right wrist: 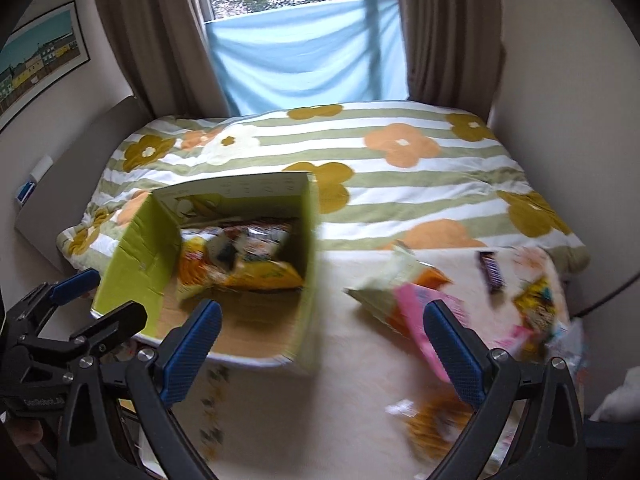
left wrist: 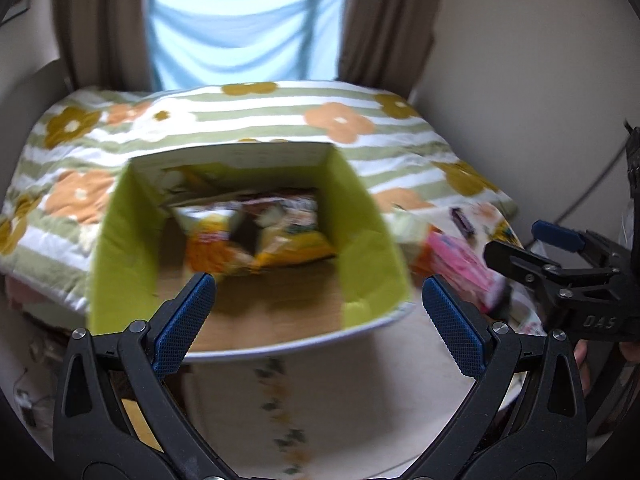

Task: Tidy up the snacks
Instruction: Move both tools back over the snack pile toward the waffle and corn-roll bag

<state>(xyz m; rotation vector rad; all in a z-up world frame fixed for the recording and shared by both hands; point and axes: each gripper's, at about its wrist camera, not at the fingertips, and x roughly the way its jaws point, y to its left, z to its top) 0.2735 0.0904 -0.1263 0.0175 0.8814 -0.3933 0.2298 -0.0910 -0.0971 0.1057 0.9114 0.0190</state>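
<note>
A green-lined cardboard box (left wrist: 124, 240) stands on the cream table (left wrist: 360, 360) and holds several yellow and orange snack bags (left wrist: 256, 240). My left gripper (left wrist: 316, 292) is open and empty in front of the box's open side. The box also shows in the right wrist view (right wrist: 136, 256). My right gripper (right wrist: 322, 320) is open and empty over the table, between the box and loose snacks: a pink packet (right wrist: 416, 320), a pale bag (right wrist: 384, 284), a dark chocolate bar (right wrist: 493, 272), a yellow packet (right wrist: 538, 304) and an orange packet (right wrist: 436, 424).
A bed with a green-striped flowered quilt (right wrist: 400, 184) lies behind the table. Brown curtains (right wrist: 152, 40) and a blue cloth (right wrist: 304, 60) hang at the window. A framed picture (right wrist: 40, 60) is on the left wall. The other gripper (left wrist: 560, 268) shows at the right edge.
</note>
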